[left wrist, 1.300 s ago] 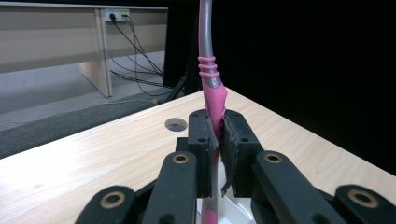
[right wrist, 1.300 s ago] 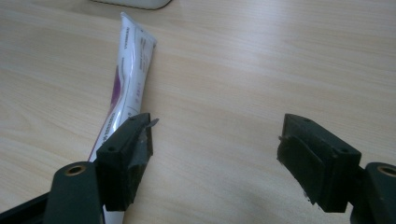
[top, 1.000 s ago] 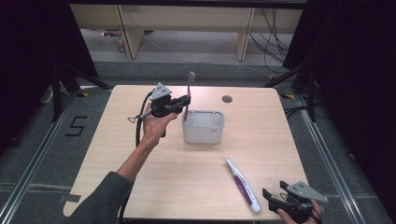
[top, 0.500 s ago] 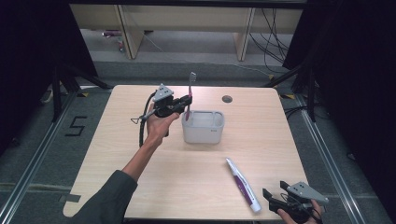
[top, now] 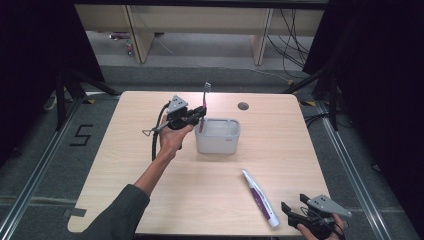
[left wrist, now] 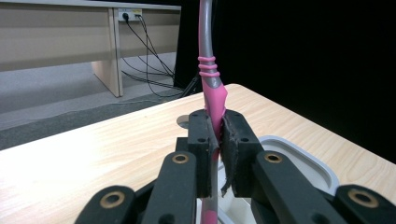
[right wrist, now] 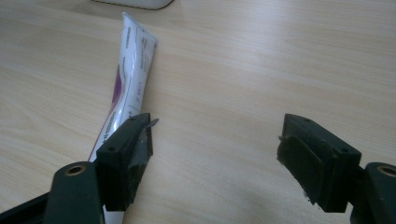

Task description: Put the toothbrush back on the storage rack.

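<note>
Lowered a little since the earlier frame, the left tool [top: 199,114] stands clamped on the toothbrush [top: 204,101], upright at the white holder's [top: 218,136] nine o'clock rim, nearly seated.

Left gripper view: pads pinch the pink handle [left wrist: 214,100].

Right gripper view: the right tool [right wrist: 215,140] gapes, empty, toothpaste tube [right wrist: 128,79] at ten o'clock on the counter [right wrist: 261,60]; print unreadable.

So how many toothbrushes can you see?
1. The pink and grey toothbrush stands upright, pinched in the left tool, its lower end dipping into the white container. Whether more lie inside the container cannot be told.
</note>
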A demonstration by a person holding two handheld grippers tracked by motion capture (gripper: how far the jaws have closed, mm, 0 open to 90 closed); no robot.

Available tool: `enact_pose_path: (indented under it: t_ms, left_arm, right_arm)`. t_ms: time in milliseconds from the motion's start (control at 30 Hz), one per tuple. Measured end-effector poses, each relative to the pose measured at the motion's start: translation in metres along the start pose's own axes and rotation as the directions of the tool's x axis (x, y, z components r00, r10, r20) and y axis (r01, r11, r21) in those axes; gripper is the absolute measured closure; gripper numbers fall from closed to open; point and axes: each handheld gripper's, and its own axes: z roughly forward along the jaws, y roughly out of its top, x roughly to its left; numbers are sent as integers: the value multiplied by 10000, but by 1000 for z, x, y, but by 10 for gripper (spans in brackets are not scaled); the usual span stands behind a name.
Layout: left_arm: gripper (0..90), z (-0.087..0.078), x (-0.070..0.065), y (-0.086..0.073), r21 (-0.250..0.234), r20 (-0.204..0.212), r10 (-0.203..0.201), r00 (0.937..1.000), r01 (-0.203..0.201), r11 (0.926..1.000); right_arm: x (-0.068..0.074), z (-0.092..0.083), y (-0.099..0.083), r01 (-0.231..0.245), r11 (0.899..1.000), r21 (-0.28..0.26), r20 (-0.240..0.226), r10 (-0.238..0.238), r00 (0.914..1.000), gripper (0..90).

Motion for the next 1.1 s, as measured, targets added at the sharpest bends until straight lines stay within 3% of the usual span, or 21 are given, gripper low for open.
enact_pose_path:
  t_ms: [367, 433, 533, 700, 800, 1000, 1033, 1100]
  left_arm:
    - [820, 3, 1, -15, 313, -24, 59, 10000, -58, 9995]
    - [820, 2, 2, -18, 393, -35, 31, 10000, -30, 9992]
    - [820, 2, 2, -20, 440, -18, -29, 10000, 30, 9990]
    - [819, 1, 1, -22, 621, 1, 139, 9999, -138, 9980]
    - [819, 2, -1, -25, 793, 22, 301, 9995, -302, 9964]
    - [818, 3, 0, -29, 992, -24, 260, 9997, -257, 9947]
    - [818, 3, 0, -29, 1026, -18, 269, 9996, -266, 9944]
    - [817, 2, 2, -29, 1031, -40, 270, 9996, -264, 9943]
  right_arm:
    - [0, 1, 0, 8, 10000, -17, 2, -8, 10000, 263]
    - [3, 0, 0, -373, 9992, 109, -72, 374, 9993, 263]
    - [4, 0, 0, -439, 9989, 147, -81, 441, 9990, 263]
    - [1, 1, 0, -39, 10000, 24, -5, 39, 10000, 263]
    - [1, 1, 0, -9, 10000, 36, 32, 9, 10000, 263]
    - [0, 1, 0, 58, 10000, 16, 11, -58, 10000, 263]
    - [3, 1, 0, -394, 9991, 150, -78, 395, 9992, 263]
    - [4, 1, 0, -390, 9991, 171, -94, 392, 9992, 263]
